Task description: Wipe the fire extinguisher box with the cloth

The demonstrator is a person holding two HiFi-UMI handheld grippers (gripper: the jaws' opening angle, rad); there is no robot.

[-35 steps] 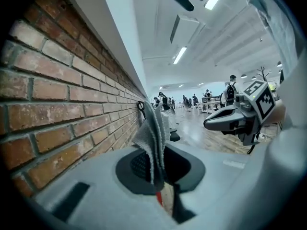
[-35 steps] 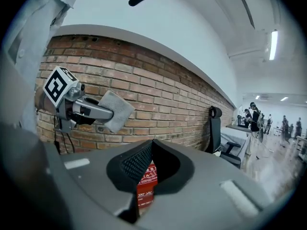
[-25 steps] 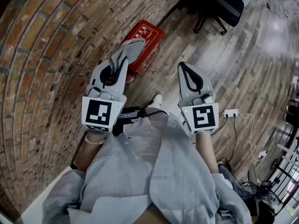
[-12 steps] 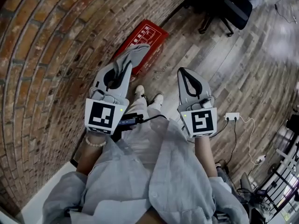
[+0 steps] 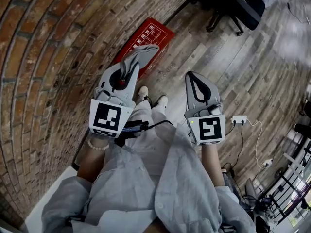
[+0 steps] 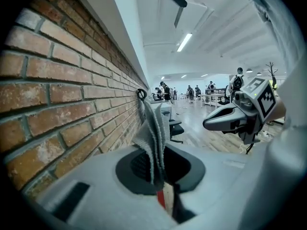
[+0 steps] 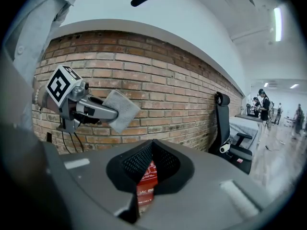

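The red fire extinguisher box (image 5: 148, 37) lies on the wooden floor against the brick wall. In the head view my left gripper (image 5: 129, 66) is held well above the floor, shut on a grey cloth (image 5: 141, 56) that overlaps the box's near end in the picture. The left gripper view shows the cloth (image 6: 154, 135) standing up between the jaws of my left gripper (image 6: 157, 145). My right gripper (image 5: 190, 74) is off to the right, shut and holding nothing. Its own view looks through the closed jaws at a strip of the box (image 7: 146, 178), with the cloth (image 7: 121, 110) at the left.
A curved brick wall (image 5: 46, 62) runs along the left. A black office chair (image 5: 238, 6) stands beyond the box. A white power strip (image 5: 239, 119) with a cable lies on the floor at the right. The person's shoes (image 5: 150, 98) are between the grippers.
The head view has drifted and the person's shoes have come into sight between the grippers. The left gripper still holds the cloth. The right gripper has hardly moved.
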